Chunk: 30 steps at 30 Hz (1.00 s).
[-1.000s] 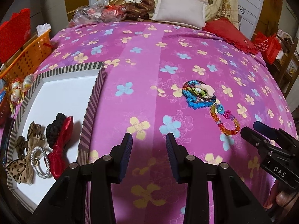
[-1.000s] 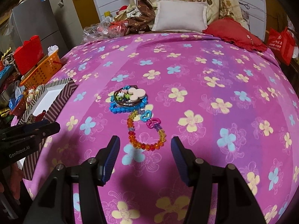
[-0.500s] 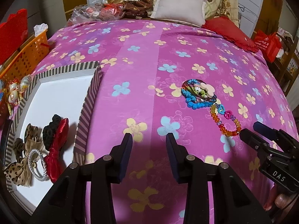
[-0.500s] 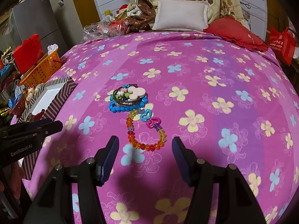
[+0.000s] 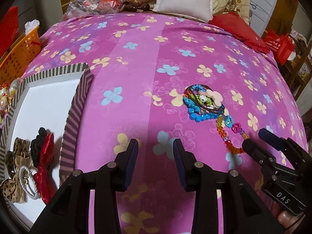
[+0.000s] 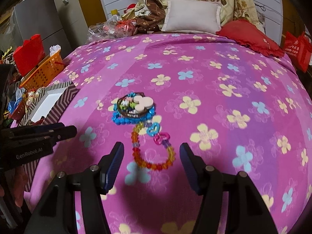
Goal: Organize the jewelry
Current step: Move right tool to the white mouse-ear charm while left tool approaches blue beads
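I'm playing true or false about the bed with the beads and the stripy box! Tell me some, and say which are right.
1. The rainbow bead bracelet lies on the pink flowered bedspread. True.
2. The right claw is squeezing the bracelet. False: it is open, not touching it.
3. The red satin bow is inside the striped cardboard box. True.
4. The left claw holds a blue bead bracelet. False: it holds nothing.
5. The orange plastic basket sits on the bedspread's middle. False: it is beside the bed.

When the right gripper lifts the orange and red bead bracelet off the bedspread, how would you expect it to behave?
The bead bracelet is a loop of small strung beads, so it will probably sag, not hold its ring shape. Its heart links lie against the blue bead strand, so that may drag along. The glossy beads may slip between the open right gripper pads.
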Each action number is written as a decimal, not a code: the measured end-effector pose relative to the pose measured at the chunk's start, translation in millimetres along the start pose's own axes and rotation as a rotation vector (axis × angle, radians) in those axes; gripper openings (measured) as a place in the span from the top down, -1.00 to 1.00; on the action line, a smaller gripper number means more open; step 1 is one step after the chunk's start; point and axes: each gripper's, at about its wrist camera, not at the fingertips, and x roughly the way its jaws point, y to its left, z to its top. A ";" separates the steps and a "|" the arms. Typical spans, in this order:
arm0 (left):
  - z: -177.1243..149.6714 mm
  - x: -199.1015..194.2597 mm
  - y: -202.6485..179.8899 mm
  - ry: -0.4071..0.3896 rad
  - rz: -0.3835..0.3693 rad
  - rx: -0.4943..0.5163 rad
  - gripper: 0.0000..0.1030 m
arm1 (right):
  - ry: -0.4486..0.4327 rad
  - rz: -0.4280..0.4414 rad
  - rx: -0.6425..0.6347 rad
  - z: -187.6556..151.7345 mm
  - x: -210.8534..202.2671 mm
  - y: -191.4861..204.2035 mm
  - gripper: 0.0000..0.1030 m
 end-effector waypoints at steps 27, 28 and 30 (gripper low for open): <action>16.3 31.4 15.6 0.055 -0.024 -0.064 0.63 | 0.074 0.141 -0.069 57.6 80.4 -0.7 0.40; 16.6 31.6 14.7 0.054 -0.027 -0.063 0.63 | 0.074 0.143 -0.068 57.6 80.2 -0.6 0.40; 17.1 31.5 13.2 0.052 -0.034 -0.063 0.63 | 0.060 0.142 -0.061 57.7 78.1 -1.2 0.41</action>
